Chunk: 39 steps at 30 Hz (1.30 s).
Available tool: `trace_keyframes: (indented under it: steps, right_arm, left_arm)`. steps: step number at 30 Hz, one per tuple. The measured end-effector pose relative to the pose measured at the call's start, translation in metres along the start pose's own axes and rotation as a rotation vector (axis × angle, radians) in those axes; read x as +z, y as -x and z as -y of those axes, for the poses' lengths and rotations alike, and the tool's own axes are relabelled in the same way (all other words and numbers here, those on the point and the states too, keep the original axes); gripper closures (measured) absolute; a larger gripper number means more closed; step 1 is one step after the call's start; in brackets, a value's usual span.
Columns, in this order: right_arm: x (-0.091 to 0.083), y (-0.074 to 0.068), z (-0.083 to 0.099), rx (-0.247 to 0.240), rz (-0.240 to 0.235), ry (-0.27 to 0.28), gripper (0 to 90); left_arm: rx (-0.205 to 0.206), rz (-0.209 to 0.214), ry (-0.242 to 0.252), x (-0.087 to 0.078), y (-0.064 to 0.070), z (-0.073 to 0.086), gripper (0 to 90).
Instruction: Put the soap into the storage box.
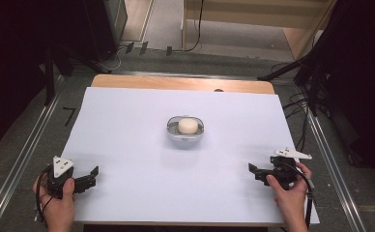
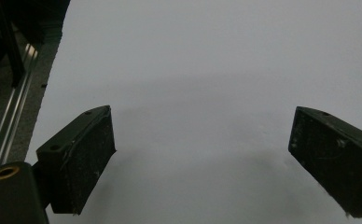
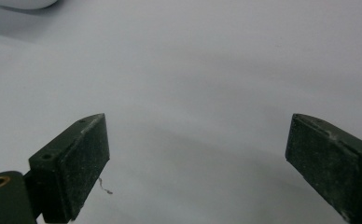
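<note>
White sheet point(image 1: 127, 145) covers the table; both grippers, left point(image 1: 94, 175) and right point(image 1: 251, 170), sit spread wide, holding nothing. Small bowl point(image 1: 186, 136) with a pale round lump point(image 1: 187, 125) looks rigid, light, maybe slick: pinch across the rim, not the lump.

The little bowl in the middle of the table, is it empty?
No, the high view shows the bowl holding a round cream-coloured thing, with both grippers far from it.

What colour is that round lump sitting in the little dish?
Creamy white: the round lump sits in a pale grey dish, clearest in the high view.
</note>
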State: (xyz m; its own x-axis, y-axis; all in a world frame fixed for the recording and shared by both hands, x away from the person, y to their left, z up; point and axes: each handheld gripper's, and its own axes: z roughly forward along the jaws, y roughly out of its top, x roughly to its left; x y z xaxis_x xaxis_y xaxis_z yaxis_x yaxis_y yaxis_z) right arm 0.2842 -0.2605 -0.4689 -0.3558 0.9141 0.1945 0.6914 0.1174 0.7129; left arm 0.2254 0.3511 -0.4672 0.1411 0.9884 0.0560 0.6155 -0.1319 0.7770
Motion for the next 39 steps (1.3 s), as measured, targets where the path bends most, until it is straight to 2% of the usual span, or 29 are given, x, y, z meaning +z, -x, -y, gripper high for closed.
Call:
trace_keyframes:
  steps: [25,39]
  right_arm:
    - [-0.039,0.045,0.037,0.06,0.066,0.023,6.5]
    - [-0.055,0.063,0.054,0.064,0.088,0.027,6.5]
  left_arm:
    - [0.0,0.001,0.002,0.0,0.0,0.0,7.7]
    - [0.0,0.0,0.005,0.0,0.0,0.0,7.7]
